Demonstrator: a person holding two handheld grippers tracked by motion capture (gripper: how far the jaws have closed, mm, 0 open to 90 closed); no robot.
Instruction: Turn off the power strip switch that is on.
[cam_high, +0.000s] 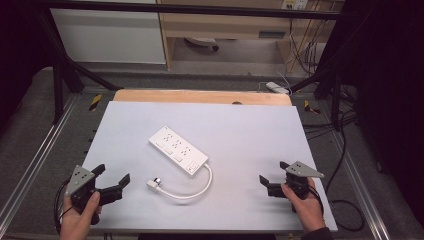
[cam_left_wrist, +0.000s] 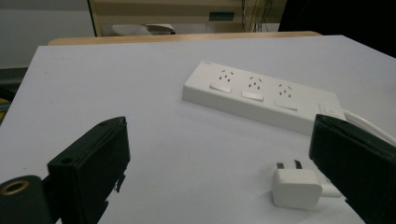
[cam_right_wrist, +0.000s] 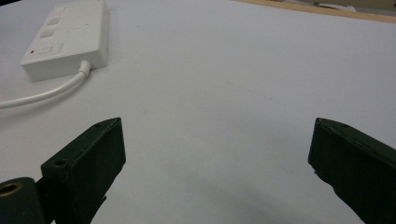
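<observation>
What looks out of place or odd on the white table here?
Little stands out. The power strip lies askew, diagonal to the table edges, and its cable curls back so its own plug lies loose beside it. Both tools, left and right, are open and hold nothing.

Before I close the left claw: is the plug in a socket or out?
Out. The plug lies on the white table, prongs bare, apart from the power strip, whose three sockets are empty.
</observation>
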